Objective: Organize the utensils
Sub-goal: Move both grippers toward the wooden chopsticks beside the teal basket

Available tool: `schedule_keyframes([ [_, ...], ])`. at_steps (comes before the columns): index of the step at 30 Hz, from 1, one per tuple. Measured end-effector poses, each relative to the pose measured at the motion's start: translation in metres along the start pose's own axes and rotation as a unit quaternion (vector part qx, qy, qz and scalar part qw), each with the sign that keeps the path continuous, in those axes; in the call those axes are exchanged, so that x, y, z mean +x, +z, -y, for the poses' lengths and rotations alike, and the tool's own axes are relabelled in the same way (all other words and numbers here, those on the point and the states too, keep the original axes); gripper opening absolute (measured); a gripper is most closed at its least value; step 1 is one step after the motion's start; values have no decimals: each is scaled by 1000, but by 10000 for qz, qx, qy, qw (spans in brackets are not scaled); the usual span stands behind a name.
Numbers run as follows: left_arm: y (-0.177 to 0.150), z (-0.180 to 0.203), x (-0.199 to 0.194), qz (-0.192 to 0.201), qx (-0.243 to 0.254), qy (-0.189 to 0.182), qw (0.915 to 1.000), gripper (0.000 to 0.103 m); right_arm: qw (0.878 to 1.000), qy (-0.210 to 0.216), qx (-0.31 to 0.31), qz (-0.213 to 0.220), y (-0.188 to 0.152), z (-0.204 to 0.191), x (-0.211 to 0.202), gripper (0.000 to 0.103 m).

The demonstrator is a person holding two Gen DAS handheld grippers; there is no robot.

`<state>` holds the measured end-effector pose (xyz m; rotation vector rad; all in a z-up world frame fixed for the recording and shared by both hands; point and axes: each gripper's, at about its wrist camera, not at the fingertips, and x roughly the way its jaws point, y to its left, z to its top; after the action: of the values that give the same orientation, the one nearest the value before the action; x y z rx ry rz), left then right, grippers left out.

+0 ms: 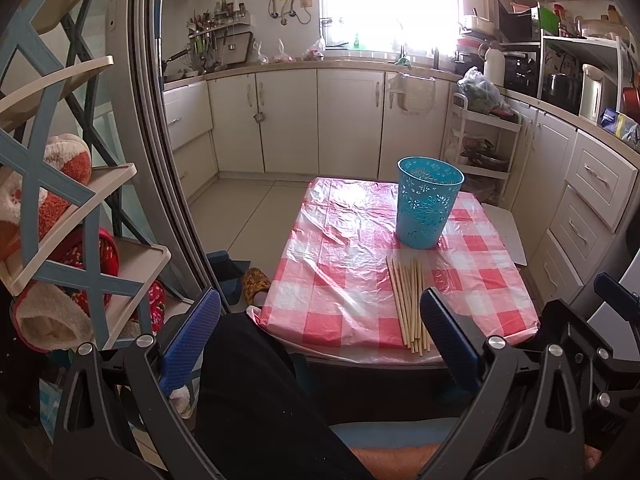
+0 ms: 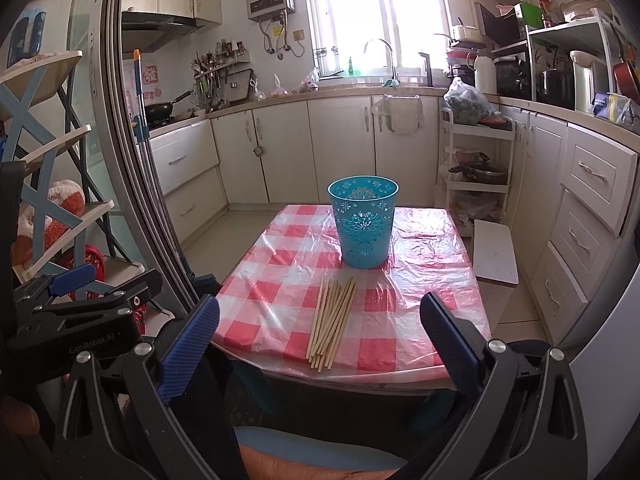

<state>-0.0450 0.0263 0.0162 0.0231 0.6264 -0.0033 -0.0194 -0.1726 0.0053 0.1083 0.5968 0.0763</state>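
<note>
Several wooden chopsticks (image 1: 409, 304) (image 2: 331, 317) lie bunched on a small table with a red-and-white checked cloth (image 1: 340, 280) (image 2: 280, 280), near its front edge. Behind them stands an upright teal plastic cup (image 1: 428, 204) (image 2: 363, 220) with cut-out patterns. My left gripper (image 1: 320, 300) is held open, off the table's front left corner, with nothing between its blue fingers (image 1: 192, 336). My right gripper (image 2: 320, 304) is open too, low in front of the table's near edge, the chopsticks lying between and beyond its blue fingers (image 2: 448, 340). The left gripper's black body (image 2: 80, 320) shows at the left of the right wrist view.
A person's dark trouser leg (image 1: 256, 392) sits below the table edge. A blue-and-cream rack (image 1: 60, 200) with slippers stands left, beside a sliding door frame (image 1: 160, 160). Kitchen cabinets (image 1: 320, 120) line the back and right. A white cart (image 2: 476, 168) and a white board (image 2: 494, 252) stand right of the table.
</note>
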Motion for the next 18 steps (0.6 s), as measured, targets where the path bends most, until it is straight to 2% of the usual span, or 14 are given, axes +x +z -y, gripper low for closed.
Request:
schedule_keyframes([
  [18,-1,1,0,-3,-7,-1,10000,96,10000,-1,1,5,-1,0,0,96],
])
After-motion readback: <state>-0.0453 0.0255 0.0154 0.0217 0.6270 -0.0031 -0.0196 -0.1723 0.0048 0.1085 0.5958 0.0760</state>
